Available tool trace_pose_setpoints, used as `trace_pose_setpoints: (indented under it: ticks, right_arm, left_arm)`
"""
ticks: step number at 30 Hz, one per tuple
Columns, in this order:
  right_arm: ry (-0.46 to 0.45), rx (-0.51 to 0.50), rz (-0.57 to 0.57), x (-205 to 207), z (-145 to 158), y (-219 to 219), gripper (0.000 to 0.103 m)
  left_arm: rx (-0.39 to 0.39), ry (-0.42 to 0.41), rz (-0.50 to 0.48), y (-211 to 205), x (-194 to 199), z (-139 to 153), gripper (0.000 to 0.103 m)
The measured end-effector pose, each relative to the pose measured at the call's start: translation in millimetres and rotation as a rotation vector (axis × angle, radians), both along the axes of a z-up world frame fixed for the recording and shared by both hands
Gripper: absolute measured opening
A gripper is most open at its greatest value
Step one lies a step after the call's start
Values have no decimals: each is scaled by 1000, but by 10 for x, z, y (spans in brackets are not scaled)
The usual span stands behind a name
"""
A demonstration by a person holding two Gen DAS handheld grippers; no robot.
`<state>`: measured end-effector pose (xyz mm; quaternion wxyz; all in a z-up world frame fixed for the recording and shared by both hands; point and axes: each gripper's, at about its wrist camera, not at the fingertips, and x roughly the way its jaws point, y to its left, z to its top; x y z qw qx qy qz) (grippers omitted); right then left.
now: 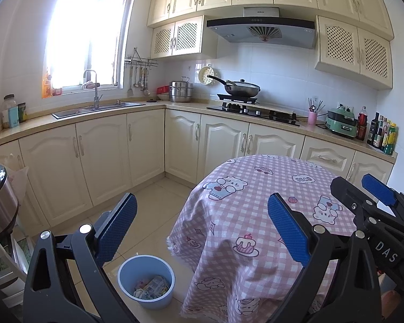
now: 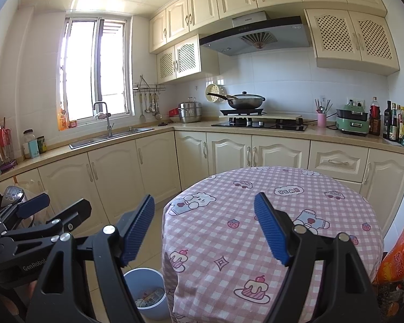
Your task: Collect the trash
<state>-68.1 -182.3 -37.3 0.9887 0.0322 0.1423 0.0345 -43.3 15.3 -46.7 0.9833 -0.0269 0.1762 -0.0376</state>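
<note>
The left gripper (image 1: 202, 228) stands with its blue pads spread wide and nothing between them, pointing a little downward over the floor beside the table's near left edge. The right gripper (image 2: 204, 228) is likewise wide apart and empty, held over the near part of the round table (image 2: 336, 231), whose pink checked cloth with bears and cakes hangs down its side. The two grippers sit side by side: in the left wrist view the right gripper shows at the right edge, and in the right wrist view the left one shows at the lower left. Below and between the left gripper's fingers, closer to the left finger (image 1: 118, 228), a blue bin (image 1: 146, 282) stands on the tiled floor just beside the hanging cloth; it holds the trash (image 1: 152, 286), a heap of crumpled wrappers and paper lying at the bottom, well apart from both grippers. In the right wrist view the same bin sits low, under that gripper's left finger. An orange packet (image 2: 398, 258) leans at the table's right side. Farther off, cream cabinets run along the walls, with a sink (image 1: 94, 109) under the bright window, a wok (image 1: 241, 87) on the stove, and bottles (image 1: 382, 133) on the right counter.
</note>
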Motion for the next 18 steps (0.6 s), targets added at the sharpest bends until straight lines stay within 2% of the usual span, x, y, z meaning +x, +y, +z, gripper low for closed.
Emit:
trace_pose_setpoints:
  ticks: [18]
  right_arm:
    - [32, 6, 10, 311, -89, 2, 76]
  left_arm:
    - [4, 29, 3, -27, 206, -55, 94]
